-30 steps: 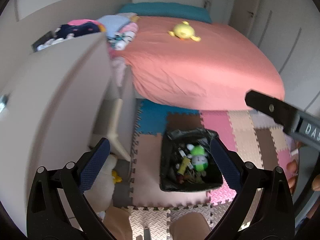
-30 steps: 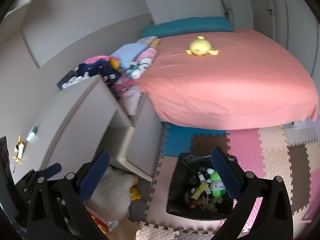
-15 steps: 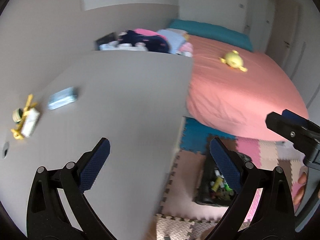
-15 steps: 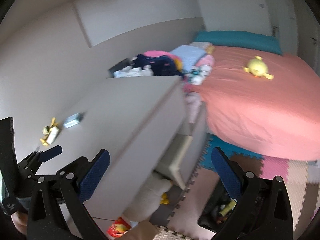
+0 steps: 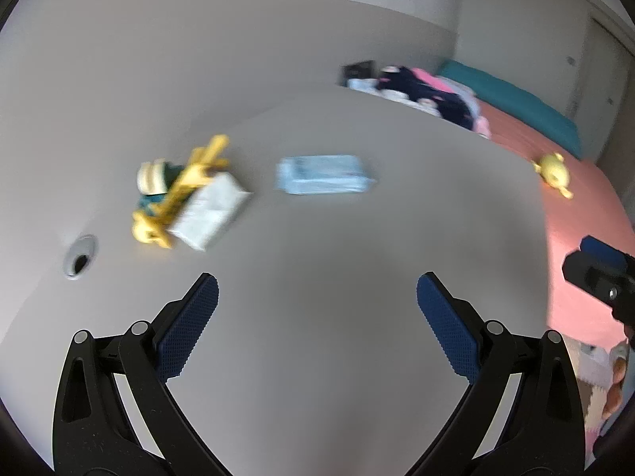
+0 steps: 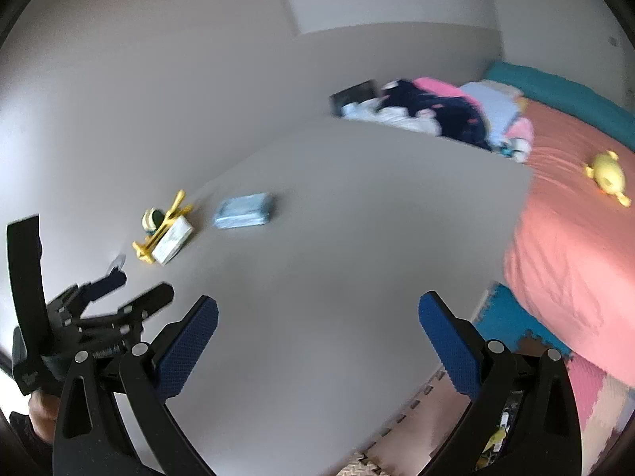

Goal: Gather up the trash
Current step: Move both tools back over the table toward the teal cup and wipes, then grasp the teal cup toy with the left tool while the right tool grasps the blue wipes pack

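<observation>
On the grey desk top lie a light blue packet, a small white box, a yellow plastic piece and a small round cream and green item. They also show in the right wrist view: the packet, the box, the yellow piece. My left gripper is open and empty, above the desk, short of these items. My right gripper is open and empty, further back over the desk. The left gripper also shows in the right wrist view.
A round cable hole is in the desk at the left. A pile of clothes sits at the desk's far end. The pink bed with a yellow plush stands to the right. Foam mats cover the floor.
Both grippers have swung up and left, from the black bin on the floor mats to above the desk. The desk items now lie closer ahead. Both stay open.
</observation>
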Demonstrator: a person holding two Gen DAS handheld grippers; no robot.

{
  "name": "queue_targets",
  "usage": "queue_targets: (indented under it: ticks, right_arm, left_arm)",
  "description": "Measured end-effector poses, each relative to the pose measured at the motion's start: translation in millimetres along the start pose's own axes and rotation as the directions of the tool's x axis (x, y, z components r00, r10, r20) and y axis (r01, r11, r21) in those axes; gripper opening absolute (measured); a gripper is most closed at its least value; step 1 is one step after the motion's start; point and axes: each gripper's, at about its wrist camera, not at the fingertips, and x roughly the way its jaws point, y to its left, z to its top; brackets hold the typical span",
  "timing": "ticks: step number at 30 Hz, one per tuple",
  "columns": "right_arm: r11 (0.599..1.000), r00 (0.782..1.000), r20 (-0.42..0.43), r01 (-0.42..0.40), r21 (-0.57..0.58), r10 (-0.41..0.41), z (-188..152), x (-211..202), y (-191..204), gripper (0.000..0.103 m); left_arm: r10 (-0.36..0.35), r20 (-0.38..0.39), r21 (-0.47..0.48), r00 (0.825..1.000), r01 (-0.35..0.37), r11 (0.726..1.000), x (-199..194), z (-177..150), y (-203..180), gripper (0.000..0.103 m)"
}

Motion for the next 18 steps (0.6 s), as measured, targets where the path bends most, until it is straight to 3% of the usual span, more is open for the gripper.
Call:
queue_targets:
  ticks: [4, 9, 18]
  right_arm:
    - [0.999, 0.998, -0.056, -0.035, -0.027, 0.034, 14.8, 33.8, 27.3, 0.101]
    - [0.986, 0.994, -0.105, -0.037, -0.165, 0.019, 29.1, 73.9, 62.8, 0.098]
    - [0.924, 0.992, -0.122, -0.014, -0.382, -0.035, 52.5, 136.9, 95.4, 0.093]
  left_arm:
    - [0.050, -0.002, -0.058, 0.999, -0.050, 0.997, 7.7, 12.6, 45.0, 0.097]
    - [0.086, -0.009, -0.112, 0.996, -0.086, 0.990, 15.2, 23.9, 91.2, 0.097]
    - [0.084, -0.027, -0.093, 0.996, -0.086, 0.992, 42.5, 42.3, 122.8, 0.097]
